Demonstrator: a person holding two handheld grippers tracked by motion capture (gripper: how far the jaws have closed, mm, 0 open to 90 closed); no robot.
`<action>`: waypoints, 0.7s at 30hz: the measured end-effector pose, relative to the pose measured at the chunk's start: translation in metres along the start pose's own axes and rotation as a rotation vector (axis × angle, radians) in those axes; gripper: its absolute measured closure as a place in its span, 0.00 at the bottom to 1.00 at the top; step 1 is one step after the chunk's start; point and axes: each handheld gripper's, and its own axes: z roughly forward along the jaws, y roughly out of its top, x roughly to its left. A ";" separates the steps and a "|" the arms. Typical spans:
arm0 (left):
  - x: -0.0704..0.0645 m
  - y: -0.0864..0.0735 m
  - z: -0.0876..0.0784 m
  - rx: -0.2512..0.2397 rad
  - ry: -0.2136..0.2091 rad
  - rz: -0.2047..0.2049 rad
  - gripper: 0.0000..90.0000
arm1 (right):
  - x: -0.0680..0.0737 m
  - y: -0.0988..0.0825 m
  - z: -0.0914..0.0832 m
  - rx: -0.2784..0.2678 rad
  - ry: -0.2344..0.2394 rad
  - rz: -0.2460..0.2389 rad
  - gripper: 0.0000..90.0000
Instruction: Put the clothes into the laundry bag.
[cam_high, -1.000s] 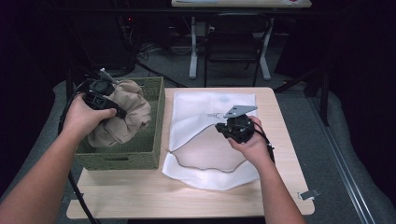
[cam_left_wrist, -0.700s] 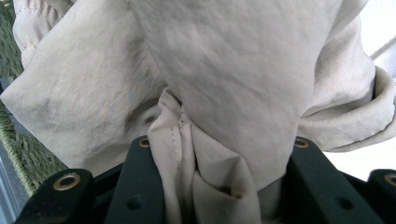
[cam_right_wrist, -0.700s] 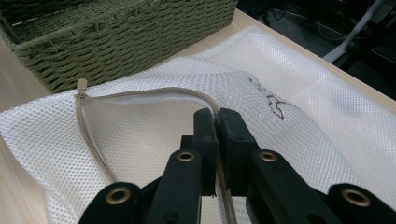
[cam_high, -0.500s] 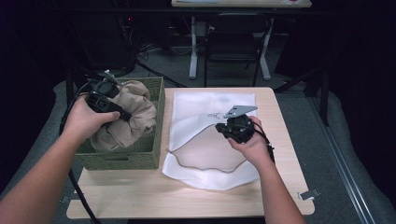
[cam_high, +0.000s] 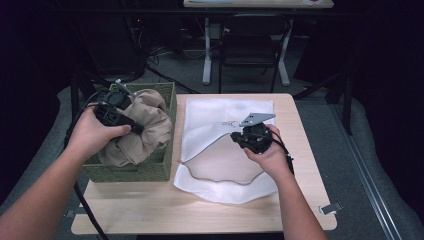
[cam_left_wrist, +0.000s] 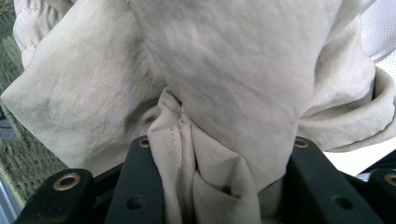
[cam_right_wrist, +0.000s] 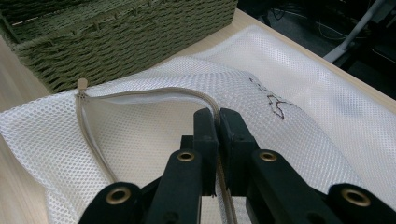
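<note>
At 9 o'clock on the table (cam_high: 150, 210) stands a green woven basket (cam_high: 131, 170), and the left gripper (cam_high: 134, 129) reaches into it from the 8 o'clock side. In the left gripper view its 2 jaws are pinched on a thick gathered fold of the beige garment (cam_left_wrist: 219, 93), with cloth bulging out between and above them. The rest of the garment sits heaped in the basket and over its rim; how much of it is clear of the basket floor I cannot tell from here.

At 12 o'clock to 3 o'clock lies the white mesh laundry bag (cam_high: 225, 150), flat on the table and just beside the basket's right wall. The right gripper (cam_right_wrist: 217, 140) holds its jaws pressed together on the upper edge of the bag's beige zipper (cam_right_wrist: 93, 140), which keeps the mouth lifted and gaping toward the basket.

The garment looks light, soft and limp, so it will sag and trail from any single hold; a bunched fold near its middle, as now, seems the safest place to grip. The mesh is thin and slippery, and the stitched zipper edge is the firmest part to pinch, since the netting itself would likely stretch or slide
</note>
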 end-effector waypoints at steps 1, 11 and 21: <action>-0.001 0.000 0.000 -0.001 -0.001 0.005 0.73 | 0.000 0.000 0.000 0.001 0.000 0.001 0.95; -0.012 0.000 -0.001 0.001 -0.014 0.034 0.73 | 0.000 0.000 0.000 -0.001 0.000 -0.001 0.95; -0.025 -0.002 0.002 0.007 -0.024 0.063 0.73 | -0.001 0.000 -0.001 -0.002 -0.001 0.000 0.95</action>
